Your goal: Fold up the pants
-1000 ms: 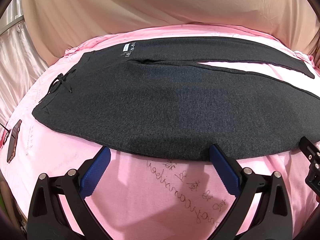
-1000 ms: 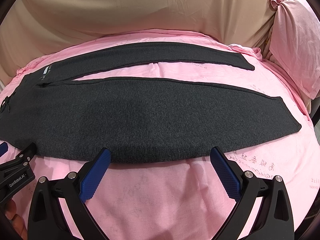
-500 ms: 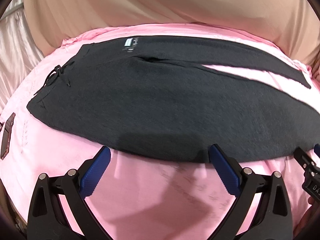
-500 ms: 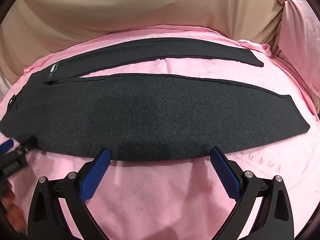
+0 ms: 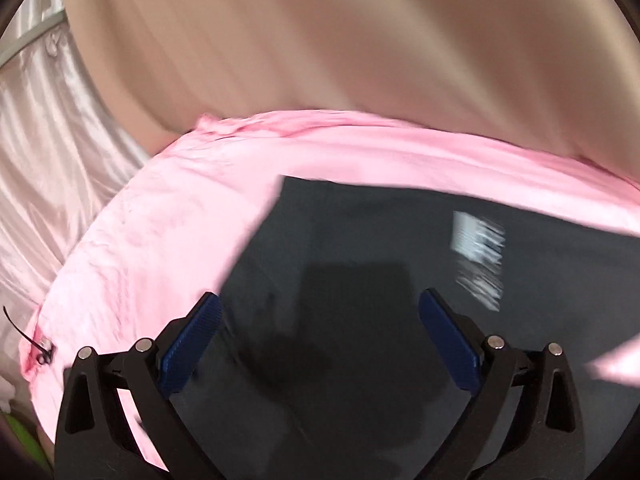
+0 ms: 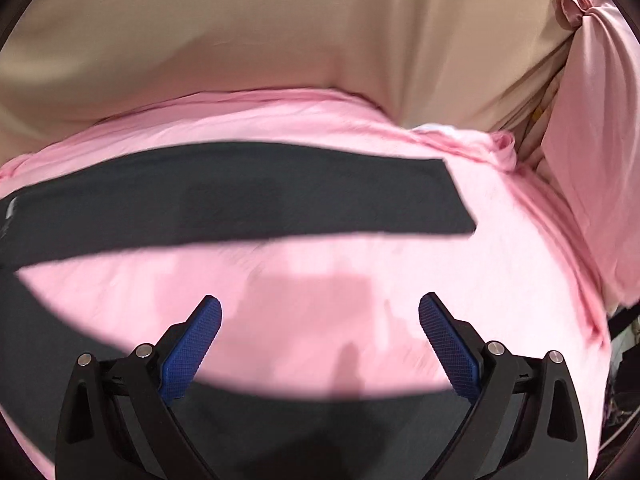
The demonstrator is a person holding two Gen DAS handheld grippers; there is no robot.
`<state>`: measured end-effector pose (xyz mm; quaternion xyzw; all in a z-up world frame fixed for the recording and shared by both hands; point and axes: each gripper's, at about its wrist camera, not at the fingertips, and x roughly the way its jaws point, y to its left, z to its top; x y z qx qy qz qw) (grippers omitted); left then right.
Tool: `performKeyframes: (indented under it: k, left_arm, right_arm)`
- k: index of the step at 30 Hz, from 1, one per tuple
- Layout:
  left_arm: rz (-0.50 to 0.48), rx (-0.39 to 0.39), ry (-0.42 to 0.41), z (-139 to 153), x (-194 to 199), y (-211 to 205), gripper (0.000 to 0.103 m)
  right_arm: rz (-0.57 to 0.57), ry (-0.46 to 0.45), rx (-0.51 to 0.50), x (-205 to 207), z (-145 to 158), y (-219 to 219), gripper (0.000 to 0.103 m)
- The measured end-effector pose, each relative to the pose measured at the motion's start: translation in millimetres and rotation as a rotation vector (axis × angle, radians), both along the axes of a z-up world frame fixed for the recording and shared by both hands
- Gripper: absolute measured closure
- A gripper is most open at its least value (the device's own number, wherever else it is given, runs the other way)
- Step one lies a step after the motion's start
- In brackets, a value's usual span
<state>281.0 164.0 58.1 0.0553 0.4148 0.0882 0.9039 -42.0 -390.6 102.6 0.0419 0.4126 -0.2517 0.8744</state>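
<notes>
Dark grey pants (image 5: 360, 260) lie flat on a pink sheet (image 5: 168, 240). In the left wrist view my left gripper (image 5: 320, 312) is open above the waist part, with a white printed label (image 5: 478, 256) to its right. In the right wrist view my right gripper (image 6: 320, 316) is open above the pink gap between the two legs; the far leg (image 6: 260, 204) ends at a hem on the right, and the near leg (image 6: 320, 420) lies under the gripper's frame. Both views are motion-blurred.
A beige fabric wall (image 6: 260, 40) rises behind the bed. A pink pillow (image 6: 596, 160) stands at the right. Pale satin curtain (image 5: 36, 140) hangs at the left, and the bed's left edge (image 5: 44, 344) has a black cable tie on it.
Both grippers have moved forward over the pants from the near edge. The left now hovers above the waist, the right above the gap between the legs. Both stay open.
</notes>
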Motion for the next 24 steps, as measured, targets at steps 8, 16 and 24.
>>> performKeyframes:
  k: [8, 16, 24]
  left_arm:
    - [0.107, -0.156, 0.136, -27, 115, 60, 0.006]
    - [0.15, -0.302, 0.233, -62, 163, 76, 0.006]
    - [0.053, -0.296, 0.207, -47, 152, 61, 0.065]
  right_arm:
    - [-0.105, 0.017, 0.04, 61, -8, -120, 0.008]
    - [-0.136, 0.053, 0.185, 97, -40, -167, 0.008]
    - [-0.063, -0.026, 0.214, 89, -35, -149, 0.097]
